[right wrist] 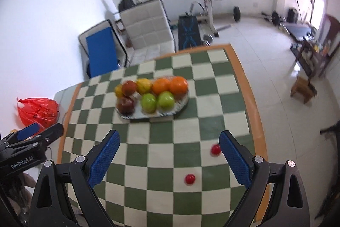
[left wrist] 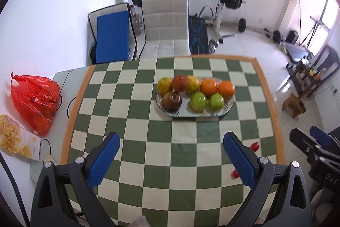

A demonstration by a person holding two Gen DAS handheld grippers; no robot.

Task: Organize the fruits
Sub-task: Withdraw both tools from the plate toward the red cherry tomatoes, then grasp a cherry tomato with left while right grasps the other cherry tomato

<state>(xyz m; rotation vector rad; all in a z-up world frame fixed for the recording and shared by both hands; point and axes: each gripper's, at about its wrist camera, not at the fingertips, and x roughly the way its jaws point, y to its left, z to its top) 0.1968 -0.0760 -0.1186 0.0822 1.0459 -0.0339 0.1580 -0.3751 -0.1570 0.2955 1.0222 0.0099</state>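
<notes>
An oval plate (left wrist: 230, 104) (right wrist: 184, 104) on the checkered cloth carries several fruits: two oranges (left wrist: 226, 89) (right wrist: 179, 84), two green apples (left wrist: 198, 101) (right wrist: 149, 102), dark red apples (left wrist: 171, 101) (right wrist: 125, 104) and yellowish fruits (left wrist: 164, 85) (right wrist: 144, 84). Two small red fruits (right wrist: 190, 179) (right wrist: 215, 149) lie loose on the cloth at the near right, partly seen beside my left gripper's right finger (left wrist: 255, 146). My left gripper (left wrist: 171, 160) is open and holds nothing, well short of the plate. My right gripper (right wrist: 169, 157) is open too, the small red fruits between and beside its fingers.
A red plastic bag (left wrist: 35, 99) (right wrist: 37, 111) and a snack box (left wrist: 17, 138) sit on the white surface to the left. A white chair (left wrist: 165, 24) (right wrist: 148, 29) stands behind the table. Weight gear fills the back of the room. The table's orange-edged right side (left wrist: 274, 110) drops to the floor.
</notes>
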